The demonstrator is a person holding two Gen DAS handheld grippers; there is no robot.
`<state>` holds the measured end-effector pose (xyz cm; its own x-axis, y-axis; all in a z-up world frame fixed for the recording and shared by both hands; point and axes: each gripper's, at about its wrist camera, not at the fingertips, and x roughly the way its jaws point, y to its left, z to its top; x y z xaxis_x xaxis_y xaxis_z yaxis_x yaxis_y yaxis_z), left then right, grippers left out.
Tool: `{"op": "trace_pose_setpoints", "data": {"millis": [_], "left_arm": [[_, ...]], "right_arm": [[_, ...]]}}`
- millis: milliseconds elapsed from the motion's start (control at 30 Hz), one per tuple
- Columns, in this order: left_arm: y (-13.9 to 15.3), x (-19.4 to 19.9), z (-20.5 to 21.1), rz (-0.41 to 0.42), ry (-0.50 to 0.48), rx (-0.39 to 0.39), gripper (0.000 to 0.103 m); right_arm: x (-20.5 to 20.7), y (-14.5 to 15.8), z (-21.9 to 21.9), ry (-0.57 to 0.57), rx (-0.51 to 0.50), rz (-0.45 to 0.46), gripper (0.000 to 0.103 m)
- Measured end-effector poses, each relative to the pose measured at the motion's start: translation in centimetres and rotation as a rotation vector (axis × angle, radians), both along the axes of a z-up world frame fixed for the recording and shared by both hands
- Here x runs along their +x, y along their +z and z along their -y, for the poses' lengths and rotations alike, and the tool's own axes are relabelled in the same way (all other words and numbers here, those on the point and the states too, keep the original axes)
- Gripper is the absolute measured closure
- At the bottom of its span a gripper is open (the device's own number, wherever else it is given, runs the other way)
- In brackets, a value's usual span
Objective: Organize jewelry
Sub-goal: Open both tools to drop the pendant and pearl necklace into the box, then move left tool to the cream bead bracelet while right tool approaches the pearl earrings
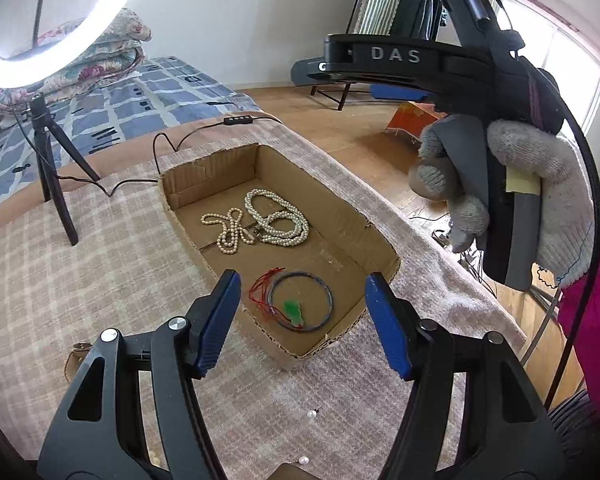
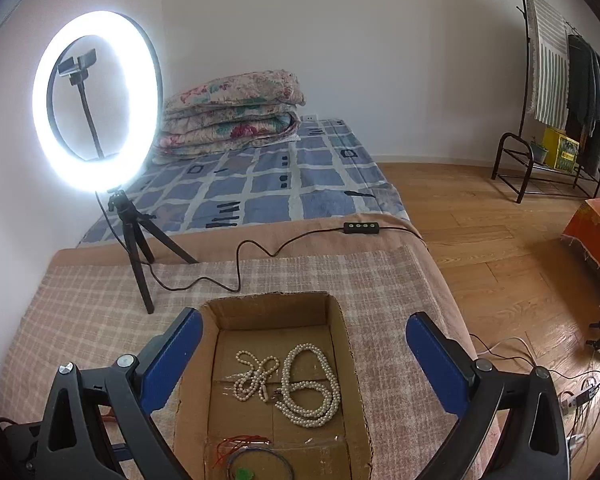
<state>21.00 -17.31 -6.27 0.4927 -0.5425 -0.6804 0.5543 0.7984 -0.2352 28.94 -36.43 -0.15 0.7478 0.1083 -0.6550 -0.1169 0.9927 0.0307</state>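
A shallow cardboard box [image 1: 342, 216] [image 2: 350, 360] lies on a checked cloth. In it are a long pearl necklace [image 1: 276, 216] [image 2: 312, 390], a shorter pearl strand [image 1: 228, 230] [image 2: 256, 374], and a dark bangle [image 1: 302, 302] [image 2: 256, 466] with a red cord [image 1: 262, 286] and green pendant [image 1: 294, 310]. My left gripper [image 1: 300, 296] is open and empty, just above the box's near end over the bangle. My right gripper [image 2: 300, 356] is open and empty above the box. In the left wrist view its body and the gloved hand [image 1: 540, 184] show at the upper right.
Two loose pearl pieces [image 1: 311, 414] [image 1: 303, 460] lie on the cloth near me. A ring light on a tripod [image 2: 96, 108] stands left of the box, its cable and switch [image 2: 362, 227] running behind it. A brown object [image 1: 78, 350] lies at the left. The table edge drops to wood floor on the right.
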Motion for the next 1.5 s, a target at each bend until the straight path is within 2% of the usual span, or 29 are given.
{"op": "trace_pose_setpoints", "data": {"millis": [267,433,700,867,967,1067,1133,1200,1233,1267,1333,1367,1500], "left_arm": [[2.2,-2.2,-4.5,0.025,0.055,0.012,0.037],[3.0,-3.5,-8.6,0.026,0.104,0.008,0.037],[2.5,-5.4,-14.9,-0.007,0.193,0.002,0.037],[0.9,-6.1,-17.1,-0.055,0.227,0.002,0.037],[-0.5,-6.2,-17.8,-0.088,0.246,0.014,0.037],[-1.7,-6.0,-18.3,-0.118,0.258,0.026,0.037],[-2.6,-5.9,-18.7,-0.145,0.264,0.031,0.037],[-3.7,-5.7,-18.9,-0.173,0.271,0.038,0.037],[-4.2,-5.5,-19.0,-0.186,0.274,0.042,0.037],[-4.7,-5.4,-19.2,-0.201,0.277,0.042,0.038],[-5.5,-5.1,-19.3,-0.232,0.275,0.039,0.045],[-5.9,-5.0,-19.3,-0.243,0.274,0.044,0.048],[-7.3,-4.7,-19.0,-0.268,0.268,0.058,0.049]], "right_arm": [[-5.1,3.5,-1.4,0.034,0.003,0.056,0.0],[-9.5,4.5,-2.6,0.08,-0.005,0.08,0.0],[-15.9,3.8,-4.4,0.162,0.006,0.062,0.001],[-18.5,1.9,-5.0,0.196,0.022,0.018,0.008],[-19.6,0.2,-5.2,0.213,0.032,-0.02,0.013],[-20.1,-1.9,-5.3,0.229,0.029,-0.069,0.024],[-20.3,-3.3,-5.5,0.258,0.028,-0.101,0.04],[-20.4,-4.8,-5.8,0.299,0.019,-0.132,0.048],[-20.3,-5.6,-6.0,0.326,0.006,-0.149,0.056],[-20.2,-6.4,-6.3,0.354,-0.011,-0.166,0.06],[-20.3,-8.0,-6.9,0.412,-0.06,-0.199,0.07],[-20.2,-8.6,-7.1,0.44,-0.07,-0.216,0.071],[-20.2,-10.7,-7.8,0.534,-0.112,-0.262,0.076]]}}
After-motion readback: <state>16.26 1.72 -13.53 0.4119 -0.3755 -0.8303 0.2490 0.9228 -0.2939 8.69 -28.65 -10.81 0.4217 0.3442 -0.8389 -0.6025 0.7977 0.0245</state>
